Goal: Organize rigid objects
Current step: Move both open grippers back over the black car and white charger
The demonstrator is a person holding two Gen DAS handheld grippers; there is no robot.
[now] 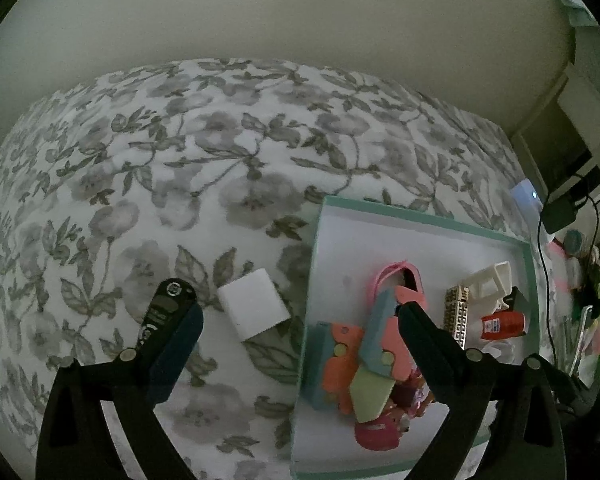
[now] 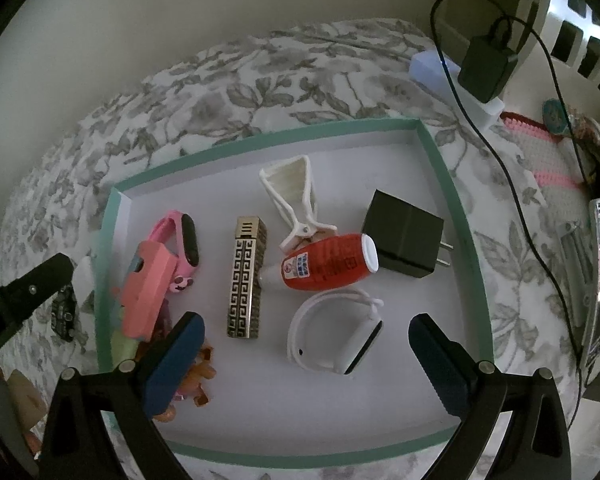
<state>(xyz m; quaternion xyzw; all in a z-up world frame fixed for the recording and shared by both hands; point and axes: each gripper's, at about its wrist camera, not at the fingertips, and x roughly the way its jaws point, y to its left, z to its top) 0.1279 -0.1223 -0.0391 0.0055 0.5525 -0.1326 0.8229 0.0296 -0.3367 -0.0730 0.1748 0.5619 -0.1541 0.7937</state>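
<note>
Hovering over the bed [image 1: 180, 140], the left hand-held gripper [image 1: 296, 320] gapes wide, grasping nothing; a white block [image 1: 254, 307] lies on the bedspread between its jaws, untouched. The right hand-held gripper [image 2: 306, 344] is likewise spread and empty above the tray [image 2: 440, 160], a white watch [image 2: 336, 336] between its jaws. Only the right view shows the black charger [image 2: 404, 234] clearly; only the left shows the block.
</note>
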